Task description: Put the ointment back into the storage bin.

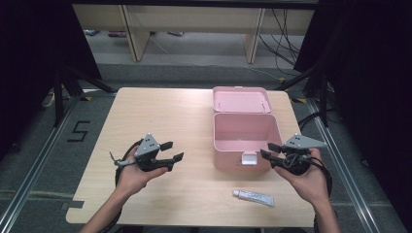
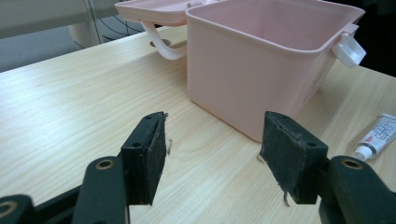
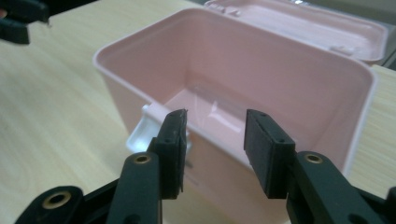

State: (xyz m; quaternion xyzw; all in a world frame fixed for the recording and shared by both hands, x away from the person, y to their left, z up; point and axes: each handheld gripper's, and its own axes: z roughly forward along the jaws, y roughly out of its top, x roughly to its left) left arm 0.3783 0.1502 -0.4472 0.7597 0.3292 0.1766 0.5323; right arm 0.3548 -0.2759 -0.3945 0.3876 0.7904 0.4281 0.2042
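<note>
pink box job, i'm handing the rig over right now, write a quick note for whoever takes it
Left gripper: open, holding nothing, over bare table left of the box.
Right gripper: open, holding nothing, at the box's front right corner.
Pink box: upright on the table, lid folded back flat behind it, nothing visible inside.
Small tube: lying on the table in front of the box, untouched.
Done: box is open.
Left: probably pick up the tube, put it in the box and close the lid.
</note>
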